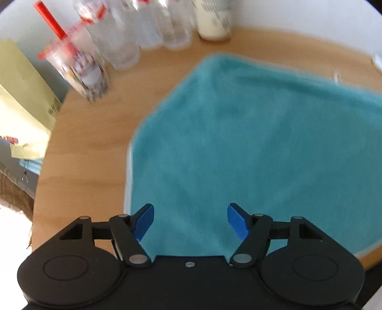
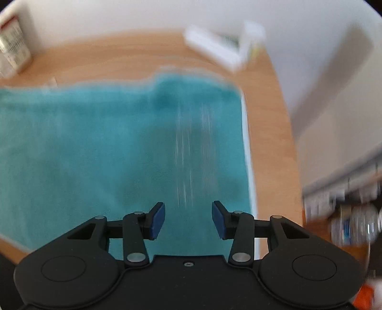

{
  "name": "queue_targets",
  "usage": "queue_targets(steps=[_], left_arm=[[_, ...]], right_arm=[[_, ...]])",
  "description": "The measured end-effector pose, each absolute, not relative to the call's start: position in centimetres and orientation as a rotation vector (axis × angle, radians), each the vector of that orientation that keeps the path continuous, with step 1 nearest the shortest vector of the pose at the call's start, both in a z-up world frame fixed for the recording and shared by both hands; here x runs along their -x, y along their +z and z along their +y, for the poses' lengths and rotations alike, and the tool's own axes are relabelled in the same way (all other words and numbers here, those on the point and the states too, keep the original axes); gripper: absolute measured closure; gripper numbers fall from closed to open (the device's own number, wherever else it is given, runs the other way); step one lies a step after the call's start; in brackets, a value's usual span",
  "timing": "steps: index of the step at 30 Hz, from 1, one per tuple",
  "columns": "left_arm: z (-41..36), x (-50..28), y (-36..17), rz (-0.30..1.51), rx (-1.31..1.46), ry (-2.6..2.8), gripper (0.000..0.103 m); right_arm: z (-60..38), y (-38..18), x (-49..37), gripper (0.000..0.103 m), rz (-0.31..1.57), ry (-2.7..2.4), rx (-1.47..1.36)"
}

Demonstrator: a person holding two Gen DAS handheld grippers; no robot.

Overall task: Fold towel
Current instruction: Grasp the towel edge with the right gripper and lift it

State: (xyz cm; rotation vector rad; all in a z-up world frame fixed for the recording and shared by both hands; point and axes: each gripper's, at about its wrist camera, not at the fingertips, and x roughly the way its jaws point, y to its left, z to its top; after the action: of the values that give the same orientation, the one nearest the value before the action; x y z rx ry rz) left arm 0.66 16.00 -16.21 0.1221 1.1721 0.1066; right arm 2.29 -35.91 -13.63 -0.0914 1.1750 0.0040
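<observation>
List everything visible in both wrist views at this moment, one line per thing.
towel: 1, teal with pale edging, spread flat on the table
table: 1, light wood
cup with straw: 1, clear with red straw, far left
clear bottles: several, blurred, along the far edge
cream container: 1, far edge
paper bag: 1, pale yellow, off the table's left
white box: 1, blurred, far right corner
left gripper: black, blue pads, open
right gripper: same, open

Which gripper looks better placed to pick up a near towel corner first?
Left, probably: the left gripper, open, hangs beside the towel edge. The right gripper, also open, hangs further inside its edge.
</observation>
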Motion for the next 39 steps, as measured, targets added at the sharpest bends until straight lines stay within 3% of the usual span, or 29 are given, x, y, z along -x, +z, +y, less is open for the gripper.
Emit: queue_targets(steps=[7,14,17,19,20,28,32,39], left_arm=[[16.3,-5.1,-16.4,1.143,-0.123,0.182,0.032],[14.6,-6.0,-18.6,1.208,-0.198,0.215,0.032],[14.3,-5.8,-18.8,1.203,-0.211,0.226,0.032],[14.3,-5.8,-18.8,1.200,-0.205,0.231,0.028],[14.3,-5.8,-18.9,1.196,-0.213,0.240,0.021],[13.9,-5.9,-19.2,1.195,-0.243,0.305,0.012],[14.3,-6.0,-19.2,1.202,-0.211,0.337,0.009],[13.7,-6.0,-19.3,1.193,-0.236,0.383,0.005]], right_arm=[[-37.8,-12.8,-13.1,0.054,1.093,0.035,0.121],[-37.5,-16.4,-18.5,0.055,1.196,0.167,0.215],[-37.9,-16.5,-19.4,0.067,1.230,0.211,0.188],[-38.3,-16.3,-19.9,0.083,1.238,0.211,0.159],[-38.9,-16.3,-20.3,0.097,1.237,0.182,0.129],[-40.2,-15.9,-20.8,0.095,1.146,-0.001,0.068],[-41.3,-15.4,-21.0,0.083,1.103,-0.044,-0.071],[-42.2,-13.1,-19.0,0.074,1.099,0.027,-0.089]])
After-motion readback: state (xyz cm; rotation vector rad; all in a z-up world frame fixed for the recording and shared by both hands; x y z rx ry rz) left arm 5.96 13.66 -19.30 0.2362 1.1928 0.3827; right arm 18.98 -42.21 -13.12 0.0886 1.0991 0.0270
